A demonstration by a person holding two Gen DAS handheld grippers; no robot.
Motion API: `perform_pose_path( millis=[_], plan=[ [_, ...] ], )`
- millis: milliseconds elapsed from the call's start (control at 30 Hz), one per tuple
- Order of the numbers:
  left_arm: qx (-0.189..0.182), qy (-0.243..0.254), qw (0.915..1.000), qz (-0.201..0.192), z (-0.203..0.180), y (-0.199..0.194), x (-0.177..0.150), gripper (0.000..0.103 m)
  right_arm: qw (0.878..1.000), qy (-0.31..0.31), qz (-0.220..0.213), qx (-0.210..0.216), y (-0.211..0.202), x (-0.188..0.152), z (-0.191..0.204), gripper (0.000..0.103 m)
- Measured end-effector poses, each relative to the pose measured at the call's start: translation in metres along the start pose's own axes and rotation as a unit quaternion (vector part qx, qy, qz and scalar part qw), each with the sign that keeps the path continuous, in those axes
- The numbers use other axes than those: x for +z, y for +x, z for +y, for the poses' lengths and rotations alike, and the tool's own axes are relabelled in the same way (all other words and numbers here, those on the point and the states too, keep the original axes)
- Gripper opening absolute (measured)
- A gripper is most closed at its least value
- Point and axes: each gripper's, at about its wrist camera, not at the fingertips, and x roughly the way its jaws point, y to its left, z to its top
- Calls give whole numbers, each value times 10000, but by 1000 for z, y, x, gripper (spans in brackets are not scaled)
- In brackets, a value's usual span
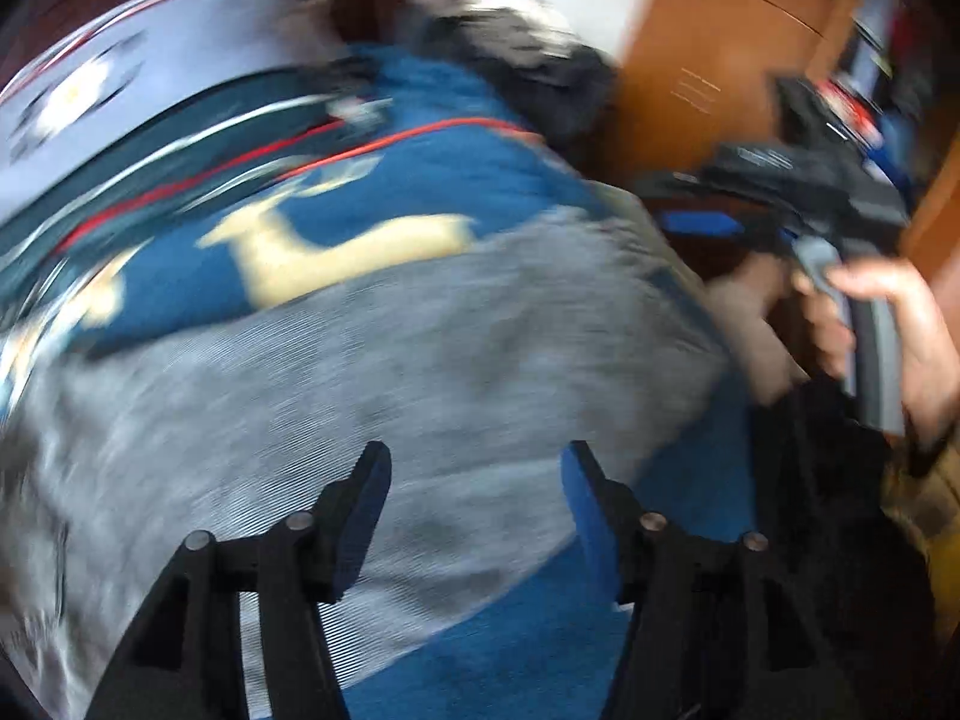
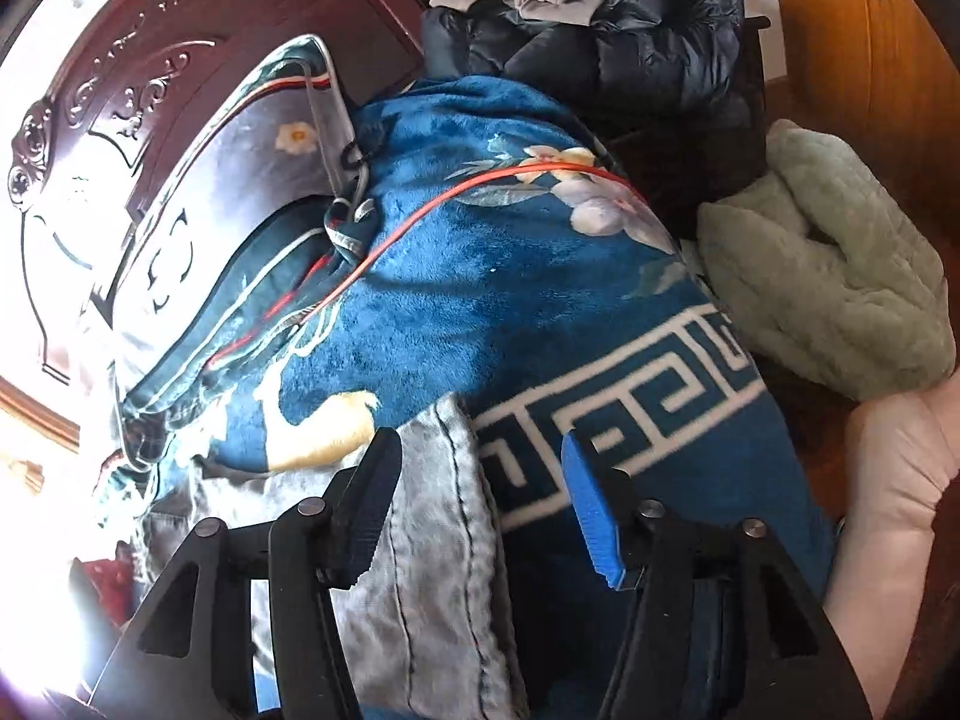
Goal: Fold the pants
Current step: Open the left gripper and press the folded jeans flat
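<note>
Blue blanket point(image 2: 480, 276) over bed, carved headboard point(image 2: 120, 90) behind. Grey pants point(image 2: 432, 528) on blanket near its patterned edge. Left gripper point(image 1: 474, 516), right gripper point(image 2: 480, 516): fingers apart, empty.

We see a bed with a carved dark headboard point(image 2: 90, 114), covered by a blue patterned blanket point(image 2: 480, 276), on which lie the grey pants point(image 2: 420, 540) nearest us, a pillow point(image 2: 252, 162) farther left, and, apparently, a dark jacket point(image 2: 630, 42) farthest away.
</note>
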Motion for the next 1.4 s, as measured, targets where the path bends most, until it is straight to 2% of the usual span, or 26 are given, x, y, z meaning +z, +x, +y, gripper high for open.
perform_pose_path(
  millis=[167,300,400,567,667,800,867,967,1167,1333,1400],
  plan=[
    [-384,764,9961,211,-57,20,11,63,9992,186,321,137,6,-5,-12,55],
    [-478,1170,9909,471,-87,38,13,63,9978,143,596,260,17,-9,-13,55],
    [-437,1327,9880,654,-94,52,12,63,9957,130,844,360,28,-13,-12,55],
    [-261,1335,9865,913,-90,74,7,62,9929,112,1135,341,40,-20,-13,55],
    [-230,1379,9861,895,-90,79,6,62,9913,47,1271,352,49,-24,-10,57],
    [-275,1413,9862,817,-90,77,4,59,9912,61,1289,284,54,-26,-10,57],
    [-316,1379,9865,829,-87,73,5,53,9915,129,1255,327,53,-26,-12,57],
    [-343,1322,9862,932,-82,70,11,49,9911,271,1225,444,50,-26,-16,57],
    [-608,1294,9836,1096,-68,69,18,49,9905,327,1237,495,49,-25,-17,56],
    [-659,1321,9840,999,-62,62,7,49,9906,481,1198,454,47,-23,-26,56],
    [-542,1359,9841,1002,-61,61,3,49,9900,548,1195,515,47,-23,-28,56]
  ],
)
